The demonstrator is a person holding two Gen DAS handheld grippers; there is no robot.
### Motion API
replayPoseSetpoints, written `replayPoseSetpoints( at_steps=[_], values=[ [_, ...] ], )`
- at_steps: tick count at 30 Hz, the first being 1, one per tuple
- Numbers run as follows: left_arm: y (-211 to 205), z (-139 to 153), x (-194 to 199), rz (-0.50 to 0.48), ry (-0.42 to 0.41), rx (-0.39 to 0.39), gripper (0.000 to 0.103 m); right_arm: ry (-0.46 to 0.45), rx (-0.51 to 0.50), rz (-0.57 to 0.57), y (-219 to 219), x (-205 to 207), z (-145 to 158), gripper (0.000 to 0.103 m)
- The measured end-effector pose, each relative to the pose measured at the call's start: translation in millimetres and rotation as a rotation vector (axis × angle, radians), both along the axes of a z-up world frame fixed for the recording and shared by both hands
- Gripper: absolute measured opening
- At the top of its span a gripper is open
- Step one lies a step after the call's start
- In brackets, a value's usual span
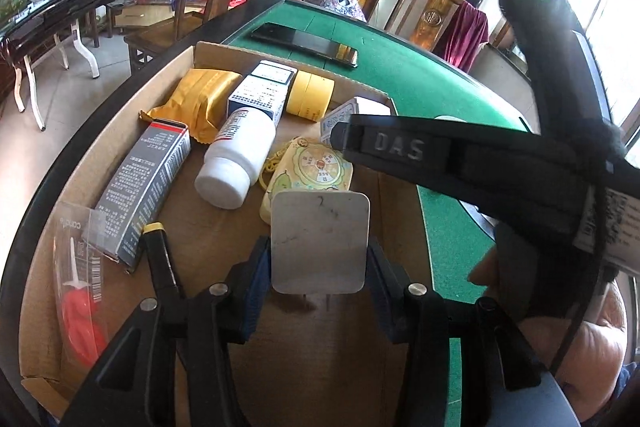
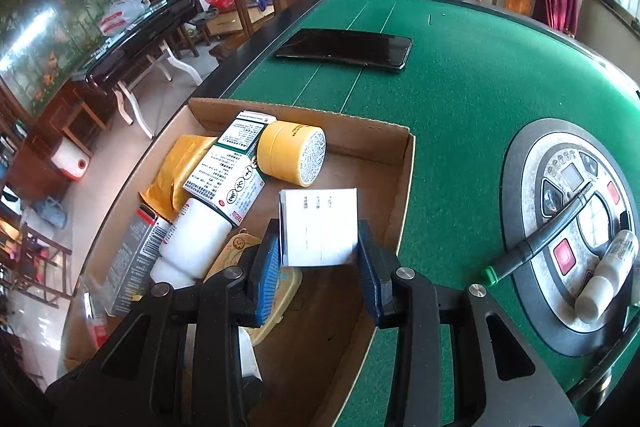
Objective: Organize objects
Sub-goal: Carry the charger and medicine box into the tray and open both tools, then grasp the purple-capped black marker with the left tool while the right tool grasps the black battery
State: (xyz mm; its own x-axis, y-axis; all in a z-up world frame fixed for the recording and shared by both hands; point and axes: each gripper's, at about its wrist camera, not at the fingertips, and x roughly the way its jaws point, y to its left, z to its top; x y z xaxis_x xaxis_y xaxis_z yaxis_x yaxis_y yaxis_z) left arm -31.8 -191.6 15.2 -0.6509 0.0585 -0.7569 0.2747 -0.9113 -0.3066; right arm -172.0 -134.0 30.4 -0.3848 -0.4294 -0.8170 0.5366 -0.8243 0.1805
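Observation:
A shallow cardboard box (image 1: 120, 131) (image 2: 360, 139) lies on the green felt table (image 2: 460, 87). It holds a white bottle (image 1: 236, 159), a grey carton (image 1: 148, 187), a yellow packet (image 1: 200, 95), a yellow round tin (image 2: 292, 157), a white-green carton (image 2: 232, 167) and a pale yellow toy (image 1: 312, 171). My left gripper (image 1: 319, 243) is shut on a white plug adapter (image 1: 320, 239), prongs down, above the box floor. Over the box's right half, my right gripper (image 2: 318, 227) (image 1: 348, 135) is shut on a small white box (image 2: 320, 227).
A black phone (image 2: 344, 47) lies on the felt beyond the box. The table's round control panel (image 2: 568, 227) carries a green-capped pen (image 2: 536, 243) and a white tube (image 2: 608, 275). A yellow-capped marker (image 1: 160, 259) and a packaged red item (image 1: 80, 307) lie in the box's near corner. Wooden chairs stand behind the table.

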Motion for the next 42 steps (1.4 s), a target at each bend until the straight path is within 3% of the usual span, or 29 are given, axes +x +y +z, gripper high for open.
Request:
replayPoseSetpoints(
  at_steps=[8,17,22,25,29,33,41,42],
  values=[
    [5.8,12.2,5.6,-0.014,0.083,0.014,0.051,0.031,-0.119,-0.008,40.8,21.2,25.1,0.036],
    [2.3,24.4,11.0,0.003,0.182,0.047,0.051,0.04,-0.296,-0.056,137.5,43.7,45.5,0.036],
    [19.5,34.6,14.4,-0.064,0.247,0.006,0.051,0.132,-0.255,-0.135,220.2,55.1,45.8,0.036],
    [44.9,39.8,15.2,-0.165,0.272,-0.035,0.051,0.164,-0.219,-0.167,265.4,61.8,37.0,0.035],
    [88.7,36.8,7.9,-0.288,0.237,-0.093,0.051,0.09,-0.219,-0.209,308.9,57.6,10.9,0.035],
    [120.4,35.4,3.8,-0.343,0.207,-0.143,0.051,0.092,-0.135,-0.198,306.2,51.2,3.2,0.035],
    [157.1,32.4,-11.0,-0.435,0.132,-0.146,0.052,0.116,-0.039,-0.15,288.6,53.0,-10.3,0.035],
    [163.5,32.7,-16.1,-0.45,0.118,-0.141,0.052,0.104,-0.022,-0.155,286.6,50.7,-14.3,0.03]
  ],
)
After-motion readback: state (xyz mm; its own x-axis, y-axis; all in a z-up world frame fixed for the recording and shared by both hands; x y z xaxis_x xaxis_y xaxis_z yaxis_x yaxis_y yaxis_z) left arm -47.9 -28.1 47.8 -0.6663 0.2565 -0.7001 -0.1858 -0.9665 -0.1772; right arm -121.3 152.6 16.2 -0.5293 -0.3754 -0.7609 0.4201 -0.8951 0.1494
